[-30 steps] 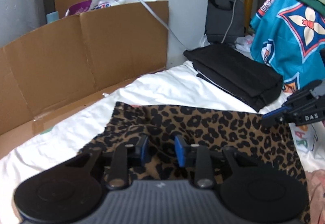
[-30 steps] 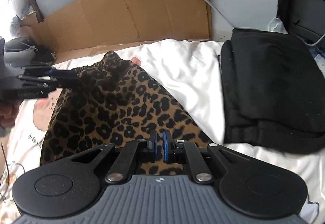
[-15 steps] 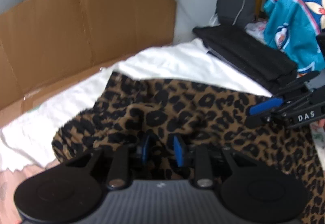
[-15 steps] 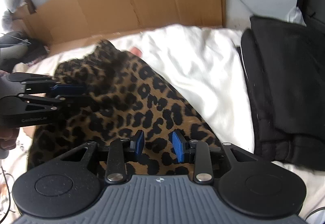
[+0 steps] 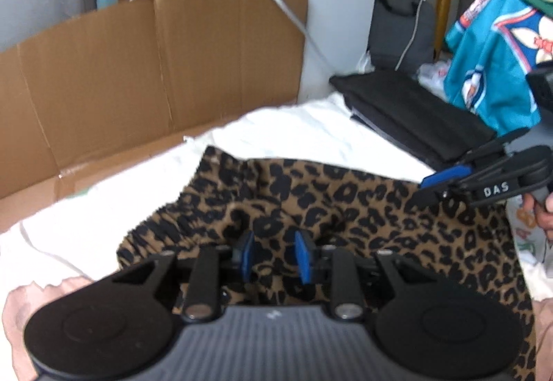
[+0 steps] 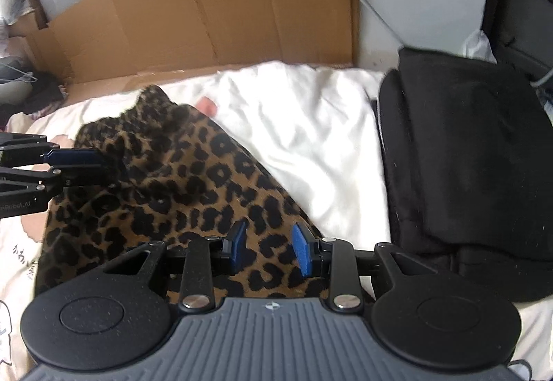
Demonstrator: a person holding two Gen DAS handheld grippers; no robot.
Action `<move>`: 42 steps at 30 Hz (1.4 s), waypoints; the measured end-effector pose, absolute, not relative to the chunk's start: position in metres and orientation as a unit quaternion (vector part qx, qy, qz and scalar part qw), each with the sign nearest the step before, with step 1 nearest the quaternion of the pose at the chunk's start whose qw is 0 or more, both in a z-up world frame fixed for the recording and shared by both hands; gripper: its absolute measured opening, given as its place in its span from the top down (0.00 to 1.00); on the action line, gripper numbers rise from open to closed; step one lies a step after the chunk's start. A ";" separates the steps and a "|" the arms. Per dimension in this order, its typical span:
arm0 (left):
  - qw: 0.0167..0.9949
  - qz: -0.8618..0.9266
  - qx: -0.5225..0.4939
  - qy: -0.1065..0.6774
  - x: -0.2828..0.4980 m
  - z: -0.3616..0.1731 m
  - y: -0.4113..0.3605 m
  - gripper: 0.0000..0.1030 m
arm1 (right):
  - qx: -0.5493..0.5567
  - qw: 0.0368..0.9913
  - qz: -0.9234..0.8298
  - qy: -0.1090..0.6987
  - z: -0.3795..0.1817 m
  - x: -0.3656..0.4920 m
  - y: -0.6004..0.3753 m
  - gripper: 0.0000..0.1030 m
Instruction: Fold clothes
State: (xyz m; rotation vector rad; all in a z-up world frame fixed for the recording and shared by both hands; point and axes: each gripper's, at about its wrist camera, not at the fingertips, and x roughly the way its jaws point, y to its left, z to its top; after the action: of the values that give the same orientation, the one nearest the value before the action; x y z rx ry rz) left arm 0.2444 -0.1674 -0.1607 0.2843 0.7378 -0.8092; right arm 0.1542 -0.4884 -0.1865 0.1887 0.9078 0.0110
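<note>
So both sets of fingers have let go in the last second; a second ago the right gripper (image 6: 268,251) was pinched shut on the leopard-print garment (image 6: 193,180), half a second ago it was opening, and now its blue pads stand spread with the cloth lying loose under them; the left gripper (image 5: 274,255) is spread a bit wider than before too, with nothing pinched.

My read: a fold just got laid down and released, or they're regripping for another one; can't tell which from this alone.

The garment sits on the white sheet (image 6: 311,125), bunched and gathered at its 10 o'clock corner in the right wrist view, flatter toward 6; so it's not a tidy rectangle.

Edges and room: its right edge runs diagonally from about 11 toward 5, with bare sheet beyond it; past that, at 3 o'clock, the folded black clothes (image 6: 466,156) lie apart from the leopard cloth up top but near it down by the gripper; the cardboard (image 6: 207,18) walls off 12 o'clock; the teal shirt (image 5: 490,49) hangs at 2 in the left wrist view, clear of the work.
</note>
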 end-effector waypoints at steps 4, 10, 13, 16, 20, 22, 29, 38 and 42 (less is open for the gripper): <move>0.843 -0.378 0.143 0.355 0.246 -0.165 -0.170 0.77 | 0.085 0.899 0.028 0.430 -0.180 0.158 -0.478 0.64; 0.843 -0.366 0.136 0.370 0.253 -0.183 -0.166 0.77 | 0.078 0.901 0.049 0.425 -0.178 0.165 -0.464 0.64; 0.842 -0.368 0.126 0.374 0.256 -0.194 -0.165 0.77 | 0.074 0.900 0.053 0.427 -0.181 0.171 -0.461 0.64; 0.841 -0.374 0.123 0.371 0.257 -0.201 -0.163 0.78 | 0.073 0.901 0.056 0.424 -0.185 0.181 -0.457 0.64; 0.845 -0.378 0.114 0.362 0.255 -0.198 -0.159 0.79 | 0.082 0.907 0.067 0.407 -0.186 0.192 -0.450 0.64; 0.848 -0.381 0.104 0.353 0.250 -0.191 -0.153 0.79 | 0.089 0.909 0.077 0.399 -0.185 0.198 -0.445 0.64; 0.852 -0.364 0.133 0.353 0.243 -0.198 -0.137 0.79 | 0.066 0.909 0.091 0.400 -0.200 0.227 -0.428 0.64; 0.855 -0.357 0.104 0.363 0.238 -0.187 -0.129 0.81 | 0.068 0.905 0.053 0.417 -0.218 0.240 -0.438 0.65; 0.843 -0.378 0.108 0.368 0.225 -0.186 -0.134 0.81 | 0.065 0.909 0.050 0.409 -0.205 0.230 -0.439 0.64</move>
State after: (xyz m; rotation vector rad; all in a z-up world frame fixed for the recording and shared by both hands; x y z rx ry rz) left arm 0.2254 -0.1341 -0.1863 0.2273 0.7763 -0.7983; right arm 0.2302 -0.4386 -0.2052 0.1342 0.8429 0.1039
